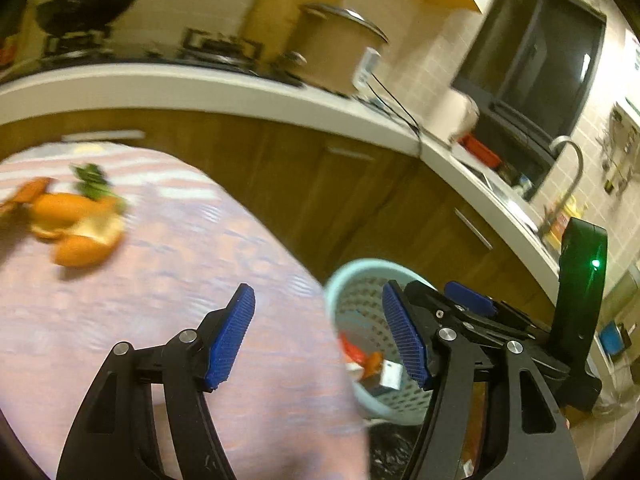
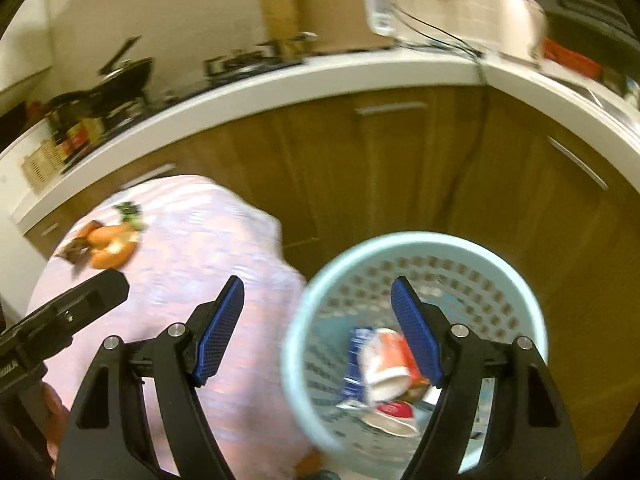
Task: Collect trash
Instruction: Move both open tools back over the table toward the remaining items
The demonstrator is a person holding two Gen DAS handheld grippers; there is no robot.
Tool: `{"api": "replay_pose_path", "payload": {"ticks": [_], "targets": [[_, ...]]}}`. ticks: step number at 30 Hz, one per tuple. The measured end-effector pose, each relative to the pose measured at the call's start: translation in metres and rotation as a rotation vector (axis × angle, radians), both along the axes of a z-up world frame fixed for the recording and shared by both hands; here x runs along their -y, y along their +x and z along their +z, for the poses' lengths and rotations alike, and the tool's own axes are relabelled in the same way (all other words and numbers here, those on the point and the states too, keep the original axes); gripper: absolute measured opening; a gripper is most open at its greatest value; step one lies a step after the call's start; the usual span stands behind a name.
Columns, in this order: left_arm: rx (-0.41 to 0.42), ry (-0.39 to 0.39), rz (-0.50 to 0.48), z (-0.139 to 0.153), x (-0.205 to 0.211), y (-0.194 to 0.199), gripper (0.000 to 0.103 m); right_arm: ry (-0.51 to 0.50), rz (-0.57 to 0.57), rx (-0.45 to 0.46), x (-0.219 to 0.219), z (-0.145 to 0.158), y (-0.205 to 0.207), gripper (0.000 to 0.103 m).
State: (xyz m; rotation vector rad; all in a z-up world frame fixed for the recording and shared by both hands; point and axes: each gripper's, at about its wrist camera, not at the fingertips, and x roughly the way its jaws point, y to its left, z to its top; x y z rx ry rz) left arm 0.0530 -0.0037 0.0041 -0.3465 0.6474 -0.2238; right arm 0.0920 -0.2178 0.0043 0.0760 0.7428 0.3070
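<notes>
Two spots are holding trash right now: the pale blue perforated basket point(image 2: 416, 240) sitting on the floor just off the table's edge, and the far side of the table. Inside the basket a crumpled orange-and-white paper cup point(image 2: 386, 364) is lying on top, a blue-and-white wrapper point(image 2: 356, 364) is pressing against its left side, and a red-and-white scrap point(image 2: 396, 414) is sitting below it; the rest of the contents are blurring too much to name. Orange peel point(image 1: 80, 226) is still lying on the tablecloth point(image 1: 192, 288), well apart from the basket, with a green leafy scrap point(image 1: 94, 180) touching its far edge and a dark brownish bit point(image 2: 74, 248) at its left end. Right gripper point(image 2: 318, 332) is hanging over the gap between table edge and basket, jaws standing wide apart, nothing between the blue pads point(image 2: 218, 332), right finger overlapping the basket opening in its own view. Left gripper point(image 1: 318, 336) is hovering over the table's near corner, jaws likewise apart and gripping nothing, basket point(image 1: 360, 276) showing just beyond its right finger. A hand point(image 2: 54, 412) is showing at the lower left of the right wrist view, wrapping the left gripper's body. Behind everything a white countertop point(image 2: 320, 76) is running over wooden cabinets point(image 2: 380, 168), a big lidded pot point(image 2: 340, 8) is standing on it, and a faucet point(image 1: 572, 168) is showing on the right.
</notes>
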Motion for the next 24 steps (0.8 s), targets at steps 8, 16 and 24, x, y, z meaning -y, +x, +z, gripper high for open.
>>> {"api": "replay_pose_path", "payload": {"ticks": [8,16,24], "targets": [[0.065,0.021,0.186,0.026,-0.095,-0.038,0.064,-0.044,0.180,0.048,-0.104,0.018,-0.007,0.072],[0.073,0.049,0.324,0.034,-0.188,-0.043,0.064,-0.045,0.292,0.050,-0.194,0.000,-0.002,0.062],[-0.060,0.026,0.282,-0.004,-0.244,0.009,0.065,-0.056,0.319,-0.002,-0.232,-0.035,0.011,0.059]]}}
